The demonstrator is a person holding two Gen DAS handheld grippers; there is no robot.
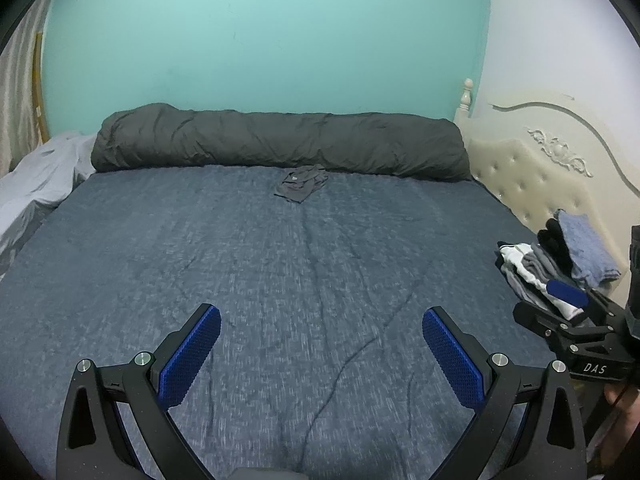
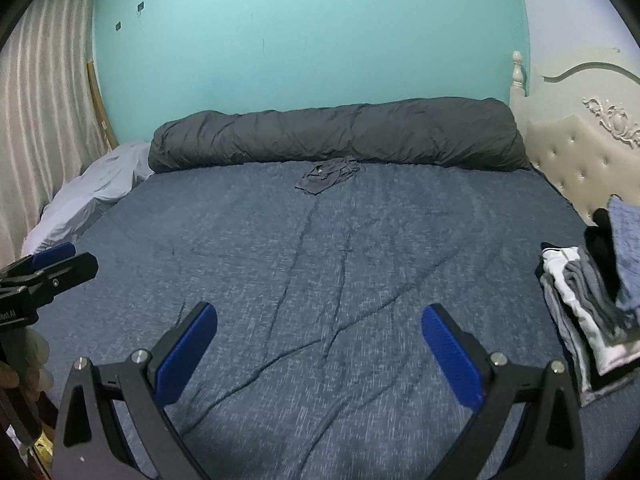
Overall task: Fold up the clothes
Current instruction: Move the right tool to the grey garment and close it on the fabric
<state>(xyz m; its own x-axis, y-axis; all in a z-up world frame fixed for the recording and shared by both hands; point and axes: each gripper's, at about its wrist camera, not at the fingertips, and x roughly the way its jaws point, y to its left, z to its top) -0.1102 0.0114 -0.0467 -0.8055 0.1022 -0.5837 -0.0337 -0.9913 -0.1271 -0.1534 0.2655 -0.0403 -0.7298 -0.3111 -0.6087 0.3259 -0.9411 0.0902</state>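
Observation:
A small crumpled grey garment lies at the far side of the blue bed cover, just in front of the rolled dark duvet. A stack of folded clothes in white, grey, black and blue sits at the bed's right edge by the headboard. My left gripper hovers open over the near part of the bed, nothing between its blue pads. My right gripper is also open and empty; it shows at the right edge of the left wrist view, close to the stack.
A rolled dark grey duvet runs along the teal wall. A pale sheet is bunched at the far left beside a curtain. A cream tufted headboard stands on the right. The blue bed cover spreads wide between.

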